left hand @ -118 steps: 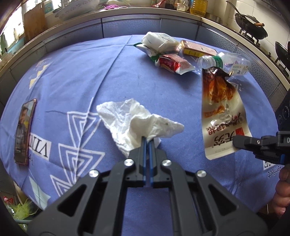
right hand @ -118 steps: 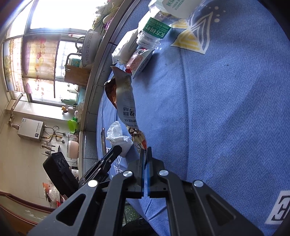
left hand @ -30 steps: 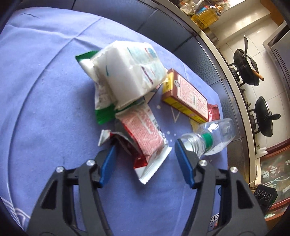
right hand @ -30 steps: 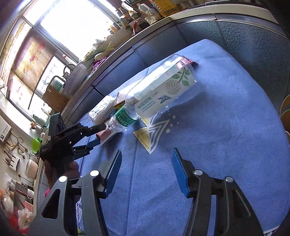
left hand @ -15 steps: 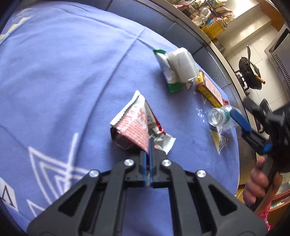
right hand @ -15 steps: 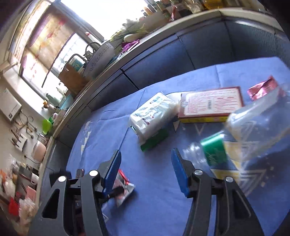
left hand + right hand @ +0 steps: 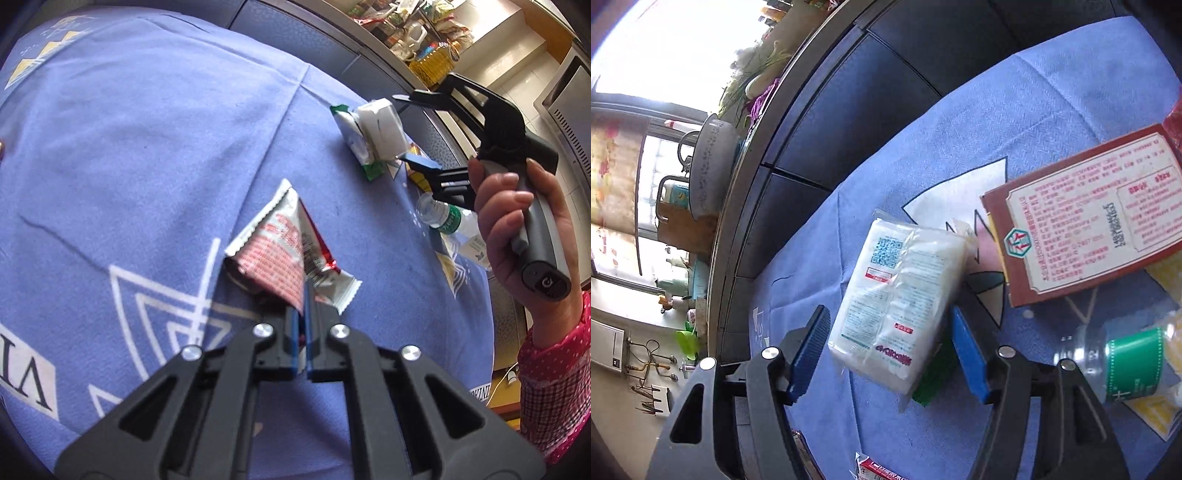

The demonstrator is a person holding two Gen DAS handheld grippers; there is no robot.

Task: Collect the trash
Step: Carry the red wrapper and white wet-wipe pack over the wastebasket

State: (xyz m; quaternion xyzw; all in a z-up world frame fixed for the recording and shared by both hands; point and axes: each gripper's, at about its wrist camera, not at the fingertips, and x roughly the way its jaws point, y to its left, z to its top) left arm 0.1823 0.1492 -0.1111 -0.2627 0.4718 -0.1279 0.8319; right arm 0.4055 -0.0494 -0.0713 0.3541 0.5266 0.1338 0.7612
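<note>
My left gripper (image 7: 304, 308) is shut on the edge of a red-and-white snack wrapper (image 7: 273, 251), held just above the blue tablecloth (image 7: 147, 147). Farther off on the cloth lies a white tissue pack (image 7: 376, 125) on a green wrapper. My right gripper (image 7: 888, 317) straddles that tissue pack (image 7: 901, 295); its jaws are opening and the blue pads stand just clear of the pack's sides. In the left wrist view the right gripper (image 7: 410, 129) reaches over the pack, held by a hand (image 7: 509, 221).
A red-brown carton (image 7: 1086, 236) lies right of the tissue pack. A clear plastic bottle with a green label (image 7: 1126, 362) lies nearer, also in the left view as the bottle (image 7: 443, 218). A dark counter edge (image 7: 820, 147) borders the cloth.
My left gripper shut on the snack wrapper and drew it back from the pile. My right gripper swung from the bottle over to the tissue pack, and its jaws stand wider.
</note>
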